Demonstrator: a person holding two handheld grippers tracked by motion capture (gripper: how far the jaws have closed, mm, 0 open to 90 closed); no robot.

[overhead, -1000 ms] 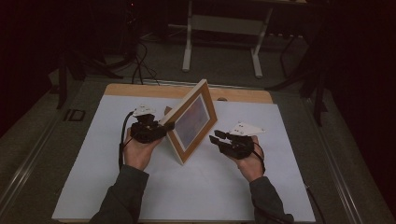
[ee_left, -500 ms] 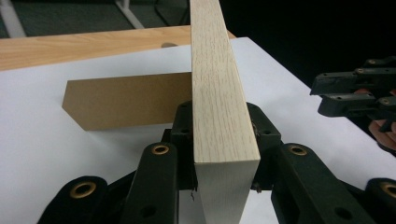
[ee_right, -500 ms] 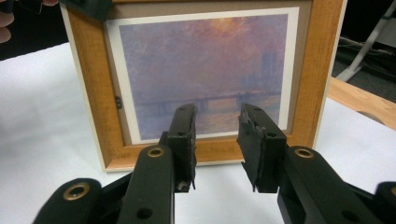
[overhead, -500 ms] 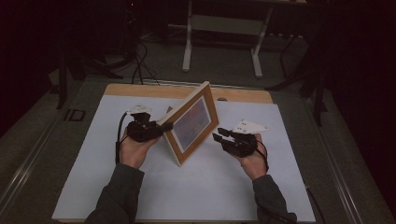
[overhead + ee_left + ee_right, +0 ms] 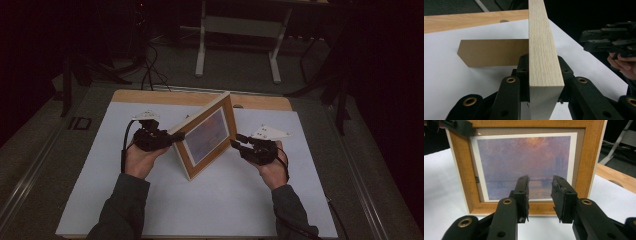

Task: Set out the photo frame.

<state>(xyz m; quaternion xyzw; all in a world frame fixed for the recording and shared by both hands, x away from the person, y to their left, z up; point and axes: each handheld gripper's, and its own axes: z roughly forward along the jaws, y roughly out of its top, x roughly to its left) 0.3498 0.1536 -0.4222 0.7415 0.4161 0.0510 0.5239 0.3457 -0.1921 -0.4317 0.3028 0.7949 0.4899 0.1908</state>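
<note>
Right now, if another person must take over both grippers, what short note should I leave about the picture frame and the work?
Left gripper: shut on the side edge of the picture frame, holding it upright and tilted on the white sheet.
Right gripper: open, holding nothing, pointing at the front of the frame, close to it; whether it touches I cannot tell.
Stand flap: folded out behind the frame, down at the sheet.
Done: frame raised, stand out.
Left: probably settle the frame on its stand, then release the left gripper slowly.
</note>
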